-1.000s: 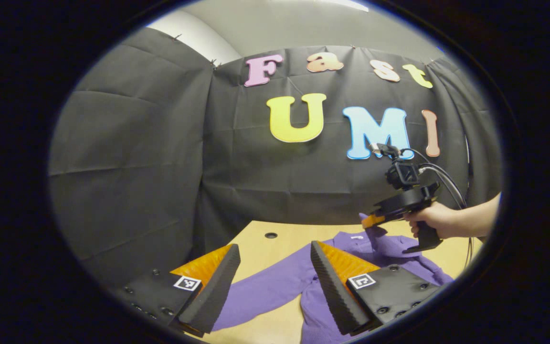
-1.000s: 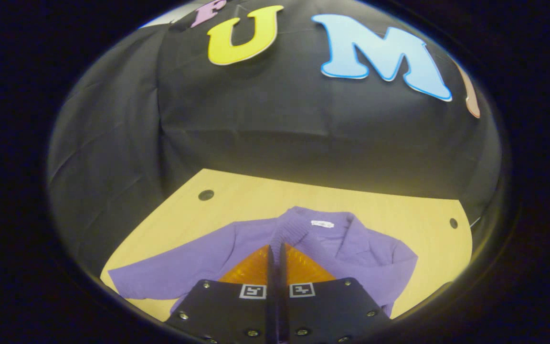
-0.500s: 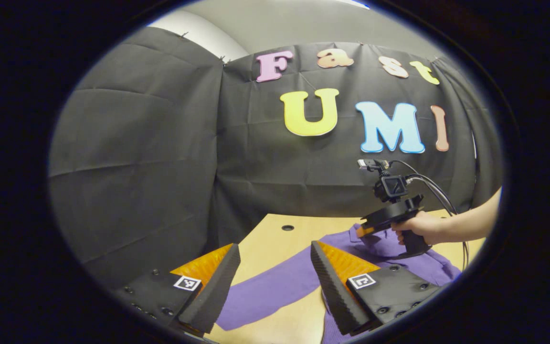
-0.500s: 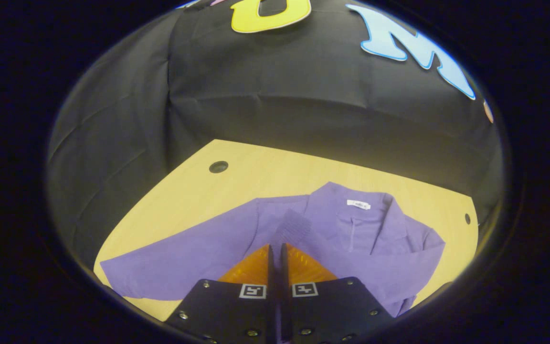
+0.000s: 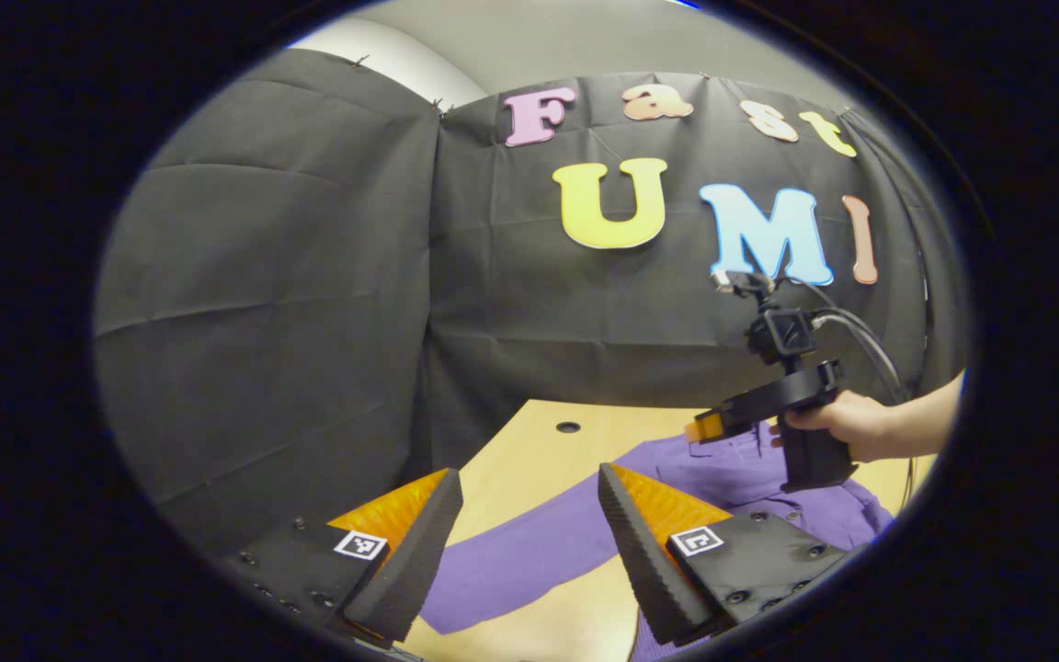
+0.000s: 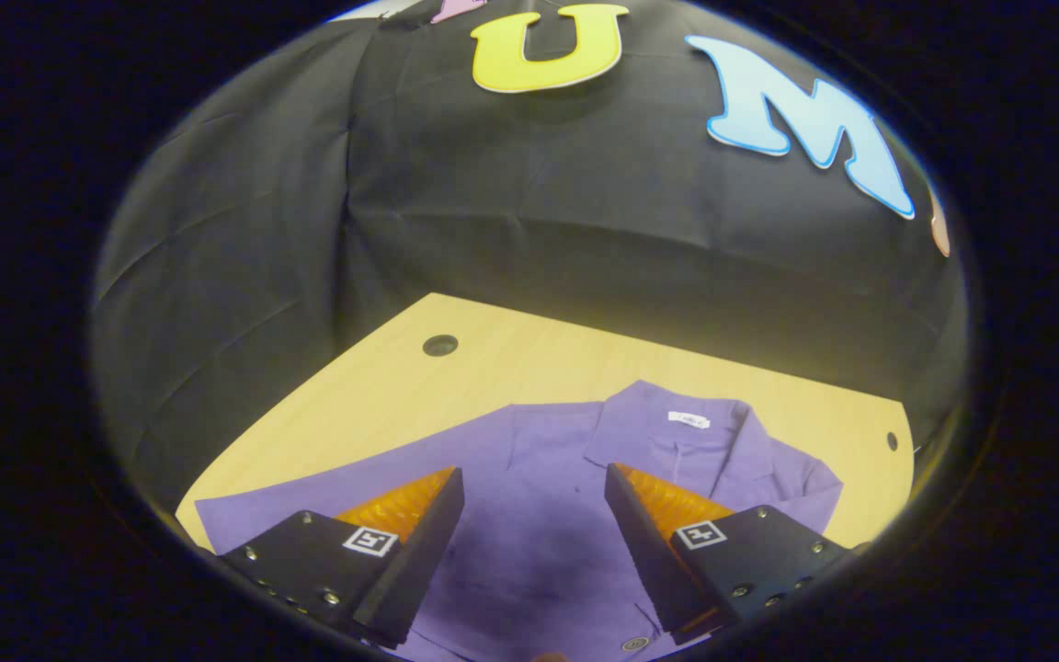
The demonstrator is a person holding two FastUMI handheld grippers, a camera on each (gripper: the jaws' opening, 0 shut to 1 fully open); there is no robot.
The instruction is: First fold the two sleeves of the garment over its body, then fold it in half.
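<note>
Purple garment flat on wooden table; both grippers' fingers wide apart, empty.

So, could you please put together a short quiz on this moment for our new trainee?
1. True or false: the right hand-held gripper is open above the purple garment.
2. Which part of the garment lies flat, stretched out across the wooden table away from the body: A) the left sleeve, B) the collar, C) the hem?
3. Fill in: the left hand-held gripper is ____, holding nothing.

Key: 1 true; 2 A; 3 open.
</note>
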